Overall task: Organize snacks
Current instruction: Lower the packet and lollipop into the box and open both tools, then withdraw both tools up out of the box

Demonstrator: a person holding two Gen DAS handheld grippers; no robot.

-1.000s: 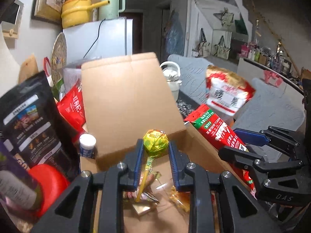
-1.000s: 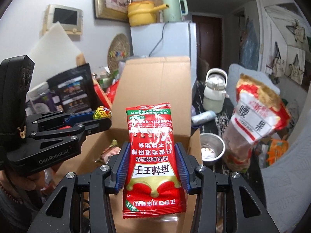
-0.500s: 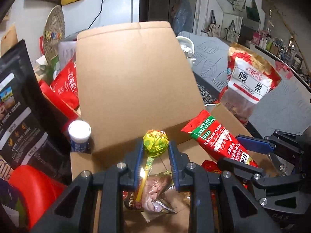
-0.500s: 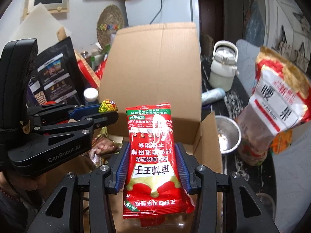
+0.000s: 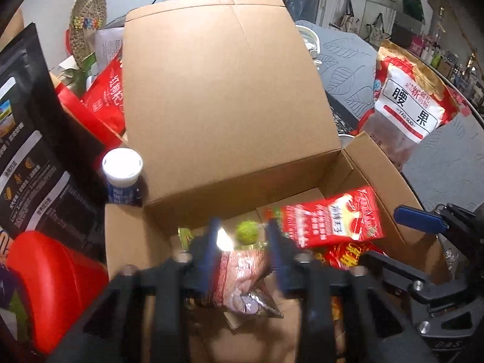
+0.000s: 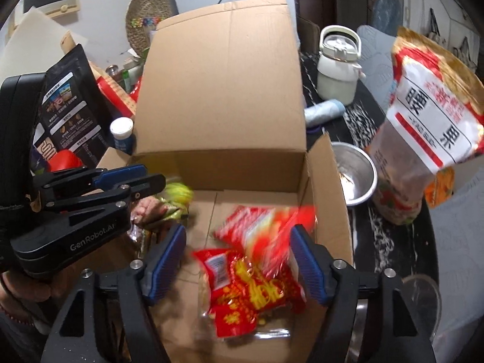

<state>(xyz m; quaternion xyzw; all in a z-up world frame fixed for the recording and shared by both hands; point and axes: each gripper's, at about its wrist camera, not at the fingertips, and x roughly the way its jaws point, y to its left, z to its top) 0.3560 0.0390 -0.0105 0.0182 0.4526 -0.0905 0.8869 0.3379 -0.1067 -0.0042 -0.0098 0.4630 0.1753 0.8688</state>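
Both grippers hung over the cardboard box (image 5: 230, 90), jaws just opened to release: left gripper (image 5: 242, 236) dropped the lollipop (image 5: 247, 232), right gripper (image 6: 239, 242) the red snack packet (image 6: 263, 227), both now inside the box.
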